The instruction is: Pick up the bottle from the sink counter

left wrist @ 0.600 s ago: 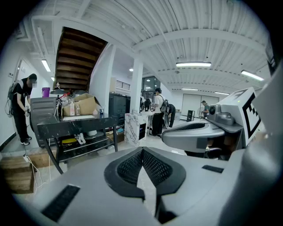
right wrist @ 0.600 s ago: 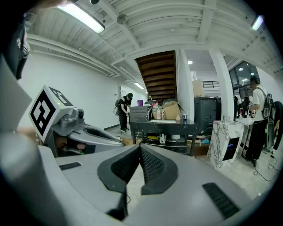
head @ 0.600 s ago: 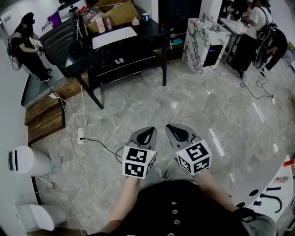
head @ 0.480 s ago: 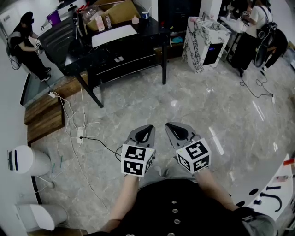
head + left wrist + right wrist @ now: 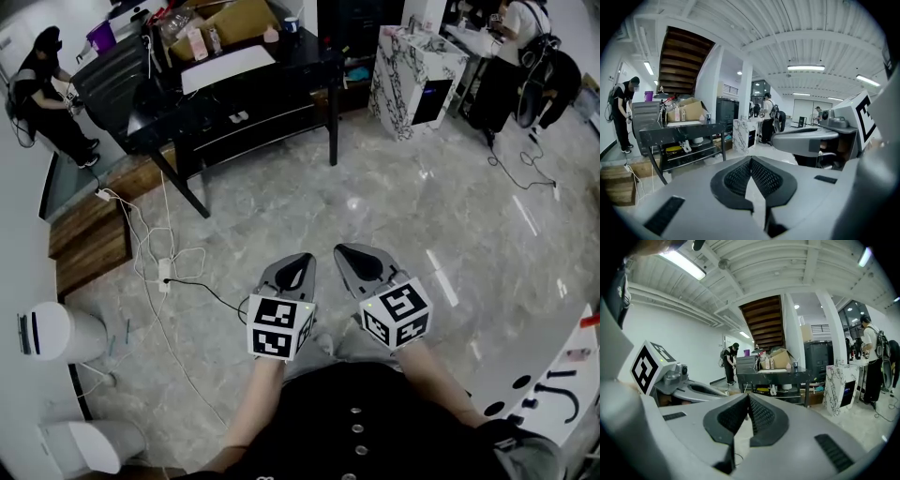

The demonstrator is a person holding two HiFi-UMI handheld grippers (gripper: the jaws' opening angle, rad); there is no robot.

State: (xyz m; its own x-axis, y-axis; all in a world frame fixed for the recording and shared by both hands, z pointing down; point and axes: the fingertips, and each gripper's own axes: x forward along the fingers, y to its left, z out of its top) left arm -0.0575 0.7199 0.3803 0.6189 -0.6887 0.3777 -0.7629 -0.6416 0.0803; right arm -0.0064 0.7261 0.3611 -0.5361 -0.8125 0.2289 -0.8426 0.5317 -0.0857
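Both grippers hang side by side over the marble floor, in front of the person's body. My left gripper [image 5: 298, 260] is shut with nothing in it; its black pads meet at the tip [image 5: 751, 159]. My right gripper [image 5: 349, 251] is shut and empty too, its tip [image 5: 749, 397] closed. A white sink counter [image 5: 553, 361] with a black faucet [image 5: 555, 379] shows at the lower right edge of the head view. I cannot make out a bottle on it. Each gripper sees the other beside it.
A black table [image 5: 234, 89] with a cardboard box, small bottles and a white sheet stands far ahead. A marbled pedestal [image 5: 408, 70] is at the upper right. Cables [image 5: 164, 272] trail on the floor at left, near white bins [image 5: 56, 328]. People stand at the far left and the far right.
Both grippers stay shut and keep nearly the same place. The head view has shifted a little, so the room has slid slightly in the picture.
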